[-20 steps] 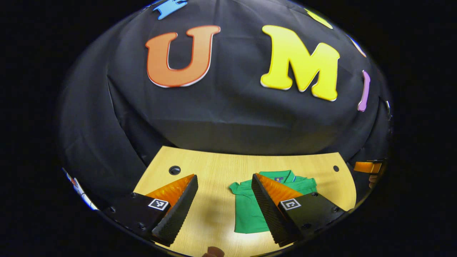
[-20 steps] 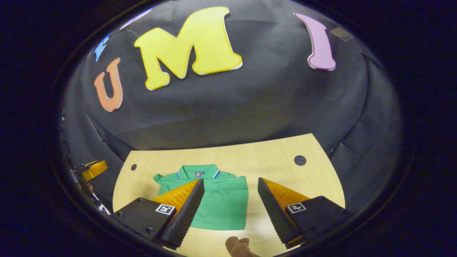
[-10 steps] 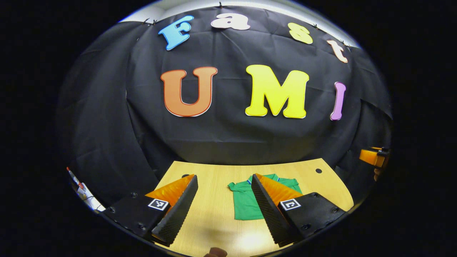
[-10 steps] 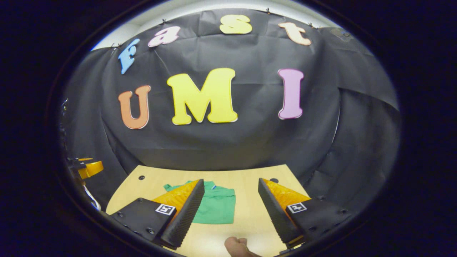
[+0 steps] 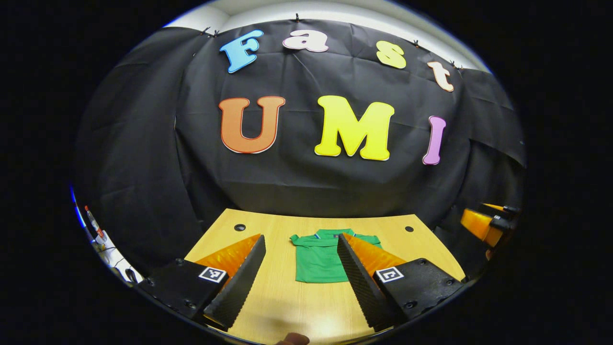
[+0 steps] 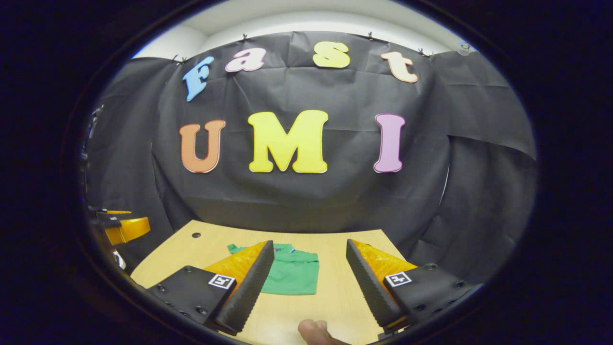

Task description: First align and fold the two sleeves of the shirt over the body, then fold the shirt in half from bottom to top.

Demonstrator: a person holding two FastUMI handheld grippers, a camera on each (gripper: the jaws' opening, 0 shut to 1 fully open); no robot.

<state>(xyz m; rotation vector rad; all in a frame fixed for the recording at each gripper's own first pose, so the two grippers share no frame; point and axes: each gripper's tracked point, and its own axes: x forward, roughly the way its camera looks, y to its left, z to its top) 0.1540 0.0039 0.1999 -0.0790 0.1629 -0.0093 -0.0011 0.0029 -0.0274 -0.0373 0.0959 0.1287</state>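
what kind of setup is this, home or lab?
Looks like a staged recording booth, not a home: black cloth wall as backdrop, one bare wooden table with cable holes, and just a folded green shirt on it.

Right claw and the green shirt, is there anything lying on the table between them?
Nothing: in the right gripper view, only bare table lies between the open right claw and the folded green shirt.

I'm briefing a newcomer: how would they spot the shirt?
Find the light wooden table before the black cloth wall. On it lies a green collared shirt, folded into a compact rectangle, collar toward the wall. It is the table's one piece of cloth.
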